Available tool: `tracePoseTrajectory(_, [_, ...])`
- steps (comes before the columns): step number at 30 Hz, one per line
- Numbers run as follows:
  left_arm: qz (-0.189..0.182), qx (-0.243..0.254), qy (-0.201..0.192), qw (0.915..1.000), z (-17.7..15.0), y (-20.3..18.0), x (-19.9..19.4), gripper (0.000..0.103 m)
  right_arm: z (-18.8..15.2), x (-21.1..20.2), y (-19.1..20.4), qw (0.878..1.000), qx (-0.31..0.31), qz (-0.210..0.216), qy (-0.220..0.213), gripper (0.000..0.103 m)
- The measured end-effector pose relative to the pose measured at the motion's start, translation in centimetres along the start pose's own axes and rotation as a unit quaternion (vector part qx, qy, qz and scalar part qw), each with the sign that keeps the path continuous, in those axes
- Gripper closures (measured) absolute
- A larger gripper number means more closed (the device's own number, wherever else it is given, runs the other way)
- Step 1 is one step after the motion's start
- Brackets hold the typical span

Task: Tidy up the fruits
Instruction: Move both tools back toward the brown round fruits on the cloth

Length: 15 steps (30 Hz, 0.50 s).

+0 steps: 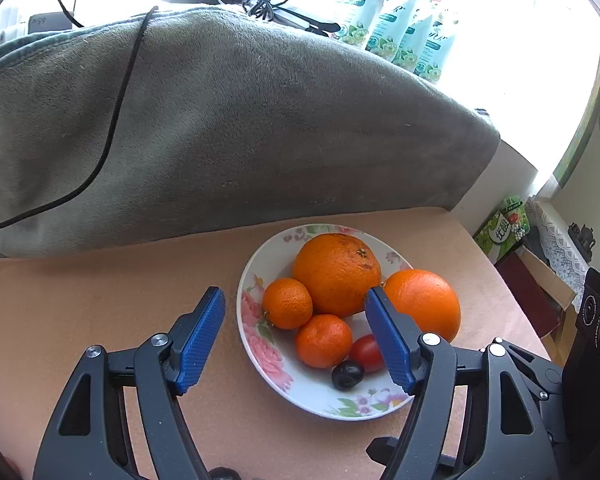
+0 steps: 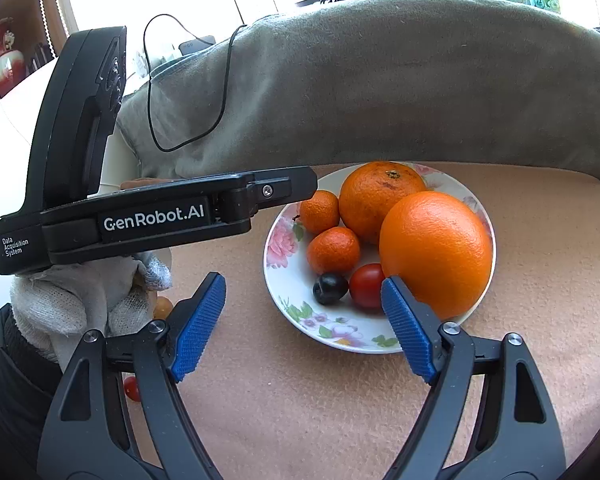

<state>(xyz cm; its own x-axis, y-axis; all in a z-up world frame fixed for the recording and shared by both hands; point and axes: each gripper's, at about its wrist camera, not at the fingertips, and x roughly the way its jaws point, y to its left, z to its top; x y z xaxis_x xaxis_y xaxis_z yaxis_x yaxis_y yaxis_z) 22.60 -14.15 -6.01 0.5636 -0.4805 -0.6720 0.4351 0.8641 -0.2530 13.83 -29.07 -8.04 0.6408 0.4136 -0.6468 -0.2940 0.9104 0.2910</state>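
Gaping wide and holding nothing, both grippers' jaws hover at the fruit plate (image 1: 256, 280).

A flowered plate (image 1: 248, 312) rests on the pink-clothed table (image 1: 100, 300).

Strong daylight pours in from beyond the fingers and blows the window (image 1: 500, 20) out to pure white. The oranges (image 2: 436, 252) past the fingertips stay crisp and evenly lit, with soft shadows. Fisheye bending curves every edge, and the corners go dark.
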Motion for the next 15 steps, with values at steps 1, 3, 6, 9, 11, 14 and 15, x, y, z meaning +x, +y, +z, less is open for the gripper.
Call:
tracePoseTrajectory(1, [0.001,0.001,-0.001,1.0,0.0,-0.1,-0.1,0.031,0.0,0.0,0.0,1.0,0.001,0.001,0.001,0.02])
tracePoseTrajectory(3, [0.003,0.001,-0.002,1.0,0.0,-0.1,-0.4,0.031,0.0,0.0,0.1,1.0,0.004,0.003,0.001,0.02])
tracePoseTrajectory(6, [0.003,0.001,-0.004,1.0,0.0,-0.1,-0.7,0.028,-0.1,-0.2,0.2,1.0,0.004,0.004,0.001,0.02])
tracePoseTrajectory(9, [0.005,0.002,-0.009,0.9999,0.0,-0.2,-1.2,0.026,-0.3,-0.7,0.5,1.0,0.0,0.005,0.001,0.02])
tracePoseTrajectory(11, [0.005,0.002,-0.011,0.9999,-0.1,-0.2,-1.5,0.026,-0.4,-1.0,0.7,1.0,-0.001,0.004,-0.001,0.02])
tracePoseTrajectory(14, [0.006,0.001,-0.014,0.9999,-0.2,-0.3,-2.0,0.026,-0.6,-1.5,0.9,1.0,-0.002,0.004,-0.004,0.02])
tracePoseTrajectory(15, [0.007,0.001,-0.015,0.9999,-0.2,-0.4,-2.2,0.026,-0.7,-1.7,1.0,1.0,-0.003,0.004,-0.004,0.02])
